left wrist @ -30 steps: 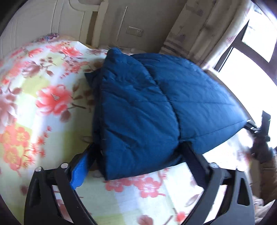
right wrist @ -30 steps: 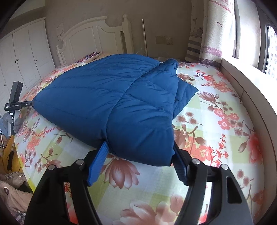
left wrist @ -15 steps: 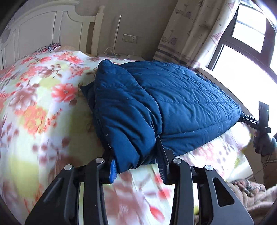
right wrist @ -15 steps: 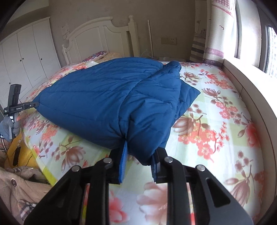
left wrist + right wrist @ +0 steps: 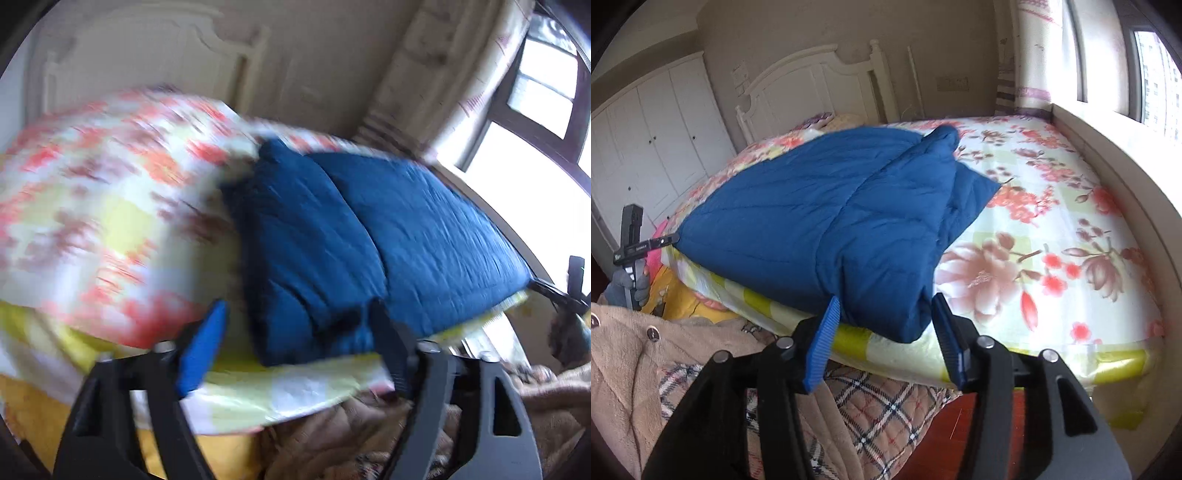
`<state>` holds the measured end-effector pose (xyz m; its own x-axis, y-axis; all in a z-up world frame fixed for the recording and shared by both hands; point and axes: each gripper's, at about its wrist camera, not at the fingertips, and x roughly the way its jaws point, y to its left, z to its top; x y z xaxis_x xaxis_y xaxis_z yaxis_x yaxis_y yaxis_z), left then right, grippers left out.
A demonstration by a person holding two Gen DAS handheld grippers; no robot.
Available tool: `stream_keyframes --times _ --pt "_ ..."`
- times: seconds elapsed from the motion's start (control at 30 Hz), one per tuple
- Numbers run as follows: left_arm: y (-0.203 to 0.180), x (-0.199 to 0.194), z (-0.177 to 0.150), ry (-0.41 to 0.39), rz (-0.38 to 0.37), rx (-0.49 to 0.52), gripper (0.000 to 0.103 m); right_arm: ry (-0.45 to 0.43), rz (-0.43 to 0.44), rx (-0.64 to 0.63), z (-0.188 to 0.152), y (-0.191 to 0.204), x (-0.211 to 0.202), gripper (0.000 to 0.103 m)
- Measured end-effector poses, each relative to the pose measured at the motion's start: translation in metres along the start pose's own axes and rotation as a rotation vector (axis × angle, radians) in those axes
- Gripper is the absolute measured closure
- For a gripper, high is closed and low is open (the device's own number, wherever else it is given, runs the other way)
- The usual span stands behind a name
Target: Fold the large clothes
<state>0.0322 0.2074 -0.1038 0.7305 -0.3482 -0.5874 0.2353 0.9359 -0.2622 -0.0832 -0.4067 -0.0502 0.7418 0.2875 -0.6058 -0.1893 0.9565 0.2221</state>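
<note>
In the left wrist view, which is smeared by motion, the left gripper (image 5: 295, 332) has its fingers spread wide and grasps nothing; the near corner of the blue quilted coat (image 5: 369, 240) lies between and just beyond the fingertips, resting on the floral bedsheet (image 5: 110, 221) at the near edge of the bed. As far as the blur allows, the dark right fingertip looks close against the coat's hem, but I cannot tell whether it touches. The coat sits folded into a thick pad with one panel lapped over another, its far right corner reaching toward the window side. In the right wrist view, which is sharp, the right gripper (image 5: 886, 325) is likewise released, its blue pads (image 5: 823, 332) flanking the coat's other near corner without pinching it. The coat (image 5: 831, 206) lies along the near left part of the bed, overhanging the sheet's yellow border slightly, and the floral sheet (image 5: 1052, 240) is bare to its right. A heap of beige and plaid clothes (image 5: 701, 369) lies below the bed's edge. To do this step well, I judge both grippers should draw straight away from the corners so the puffy layers are not dragged off the edge, and the fold should be checked for springing open, since padded fabric tends to rebound.
</note>
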Motion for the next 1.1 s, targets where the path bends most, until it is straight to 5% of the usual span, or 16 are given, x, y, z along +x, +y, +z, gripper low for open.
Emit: stream_keyframes --times 0.1,0.3,0.47,0.63,0.73,0.83,0.87,0.9,0.97,1.1 --pt "0.01 -0.043 0.018 -0.204 0.1 -0.046 0.006 -0.108 -0.1 -0.002 0.027 -0.005 -0.032 0.04" --pt "-0.031 -0.038 0.106 -0.278 0.176 -0.009 0.006 -0.182 -0.118 -0.087 0.113 0.051 -0.003 0.025" --pt "-0.1 0.041 0.162 -0.168 0.229 0.154 0.006 -0.145 -0.054 -0.197 0.179 0.127 0.075 0.02" --pt "-0.129 0.15 0.194 0.053 0.265 0.207 0.006 -0.034 -0.152 -0.32 0.214 0.173 0.162 0.02" --pt "-0.128 0.197 0.193 0.119 0.324 0.214 0.006 0.067 -0.153 -0.274 0.214 0.159 0.211 0.021" --pt "-0.118 0.238 0.177 0.181 0.336 0.198 0.006 0.22 -0.314 -0.288 0.183 0.118 0.266 0.022" --pt "-0.112 0.264 0.164 0.254 0.327 0.183 0.004 0.277 -0.275 -0.213 0.173 0.097 0.279 0.019" --pt "-0.107 0.28 0.154 0.315 0.297 0.15 0.004 0.247 -0.174 -0.082 0.17 0.074 0.275 0.02" --pt "-0.11 0.28 0.148 0.279 0.308 0.167 0.004 0.191 -0.127 0.028 0.166 0.054 0.262 0.025" --pt "-0.11 0.277 0.142 0.253 0.305 0.182 0.004 0.192 -0.112 0.044 0.16 0.05 0.264 0.025"
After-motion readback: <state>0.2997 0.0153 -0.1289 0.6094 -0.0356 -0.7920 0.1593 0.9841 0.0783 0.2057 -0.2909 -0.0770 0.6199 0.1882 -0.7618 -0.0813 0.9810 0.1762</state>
